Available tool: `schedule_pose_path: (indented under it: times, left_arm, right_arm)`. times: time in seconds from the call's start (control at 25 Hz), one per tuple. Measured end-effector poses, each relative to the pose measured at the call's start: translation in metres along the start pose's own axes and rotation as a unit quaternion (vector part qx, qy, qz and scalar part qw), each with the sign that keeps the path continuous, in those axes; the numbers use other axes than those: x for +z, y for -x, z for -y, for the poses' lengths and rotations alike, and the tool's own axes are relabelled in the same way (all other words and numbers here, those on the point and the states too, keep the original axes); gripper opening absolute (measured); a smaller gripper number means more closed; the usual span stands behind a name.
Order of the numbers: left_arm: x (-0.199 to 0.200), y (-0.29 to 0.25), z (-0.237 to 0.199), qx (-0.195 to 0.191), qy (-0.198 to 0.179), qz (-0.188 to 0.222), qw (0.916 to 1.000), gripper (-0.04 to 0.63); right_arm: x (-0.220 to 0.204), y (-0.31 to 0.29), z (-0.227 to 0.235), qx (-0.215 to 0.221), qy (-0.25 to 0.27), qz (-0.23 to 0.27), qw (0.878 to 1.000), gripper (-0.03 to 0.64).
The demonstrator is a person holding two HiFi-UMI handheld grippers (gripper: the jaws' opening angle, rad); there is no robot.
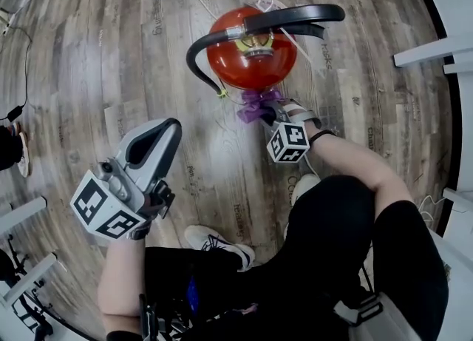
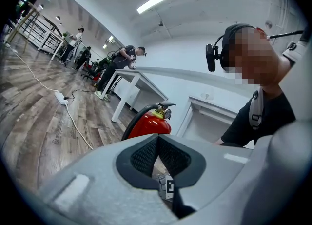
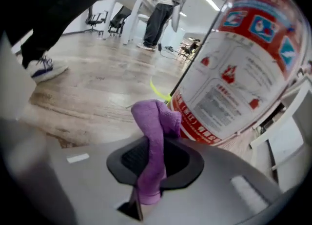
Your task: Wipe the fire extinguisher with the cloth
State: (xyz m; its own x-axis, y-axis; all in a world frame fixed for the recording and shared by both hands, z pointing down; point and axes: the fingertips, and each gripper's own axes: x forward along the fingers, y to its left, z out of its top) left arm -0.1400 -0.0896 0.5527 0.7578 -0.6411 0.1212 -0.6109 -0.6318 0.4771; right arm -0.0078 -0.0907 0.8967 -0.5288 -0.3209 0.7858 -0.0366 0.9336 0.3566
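Noted grey-brown wood-plank floor (image 1: 89, 51) across the whole head view, outer edges cut off by the lens rim. Noted operator's black-trousered legs (image 1: 332, 258) and white shoe (image 1: 214, 242) at the bottom, masking the floor nearest the camera.

Found red cylindrical metal fire extinguisher (image 1: 236, 62) standing upright on the floor, upper centre of the head view, ahead of the operator. Long axis vertical, hence viewed almost end-on from above: body foreshortened, base hidden under its own shoulder. Black lever handle (image 1: 295, 15) pointing toward the picture's right; black rubber hose (image 1: 194, 62) curving down the left side. From the right gripper view, only the white-labelled lower body (image 3: 239, 72) on show, top cut off, label print too small to read. From the left gripper view, lower half concealed behind the gripper housing, red shoulder (image 2: 146, 126) and valve alone exposed.

Found grey left gripper (image 1: 168, 126) low left, well apart from the extinguisher, fingers pressed together with nothing between them.

Found right gripper (image 1: 272, 114) at the extinguisher's near side, angled downward, fingers pinching a soft purple cloth (image 3: 156, 126). Cloth bunched above the fingertips, its top lying against the red band under the label; firm contact not confirmable.

Noted thin yellow-green tag strip (image 1: 221, 94) just beside the cloth, attachment point hidden.
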Motion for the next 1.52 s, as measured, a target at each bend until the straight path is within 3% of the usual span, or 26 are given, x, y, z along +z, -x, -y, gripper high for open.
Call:
schedule_pose_path:
  times: [0.12,0.24,0.56,0.64,0.72,0.84,0.92,1.0,1.12,1.2,1.28,1.36,1.52]
  left_arm:
    - [0.003,-0.012,0.003,-0.012,-0.016,0.001,0.9998,-0.005]
    - [0.001,-0.021,0.007,-0.019,-0.018,-0.004,0.9996,-0.005]
    - [0.022,-0.038,0.019,-0.044,-0.014,0.026,0.9986,-0.003]
    - [0.03,-0.041,0.027,-0.065,-0.009,0.037,0.9971,0.016]
    - [0.035,-0.046,0.038,-0.093,0.008,0.049,0.9944,0.114]
    - [0.04,-0.05,0.055,-0.133,0.04,0.07,0.9878,0.181]
    - [0.041,-0.052,0.06,-0.15,0.065,0.074,0.9838,0.224]
    - [0.036,-0.054,0.062,-0.16,0.085,0.065,0.9812,0.309]
    - [0.024,-0.058,0.072,-0.187,0.097,0.04,0.9767,0.311]
    - [0.022,-0.059,0.082,-0.22,0.114,0.035,0.9682,0.308]
    - [0.024,-0.058,0.09,-0.249,0.132,0.036,0.9588,0.292]
    - [0.027,-0.057,0.096,-0.266,0.136,0.032,0.9539,0.205]
    - [0.039,-0.051,0.096,-0.264,0.126,0.045,0.9554,0.148]
  right_arm:
    - [0.025,0.032,0.02,0.021,-0.121,0.058,0.991,0.055]
    - [0.065,0.086,0.049,0.042,-0.218,0.131,0.966,0.055]
    - [0.163,0.242,0.129,0.074,-0.326,0.284,0.898,0.055]
    - [0.187,0.271,0.145,0.079,-0.352,0.317,0.877,0.055]
    - [0.207,0.291,0.16,0.089,-0.386,0.347,0.85,0.055]
    - [0.225,0.301,0.172,0.123,-0.442,0.381,0.803,0.055]
    - [0.232,0.3,0.17,0.151,-0.459,0.392,0.783,0.055]
    - [0.236,0.297,0.164,0.18,-0.46,0.396,0.774,0.057]
    - [0.242,0.296,0.152,0.227,-0.464,0.4,0.757,0.057]
    - [0.245,0.296,0.145,0.251,-0.462,0.401,0.75,0.057]
    - [0.247,0.297,0.139,0.264,-0.454,0.402,0.75,0.057]
    - [0.248,0.299,0.137,0.269,-0.453,0.405,0.748,0.058]
    - [0.247,0.311,0.143,0.264,-0.449,0.432,0.736,0.061]
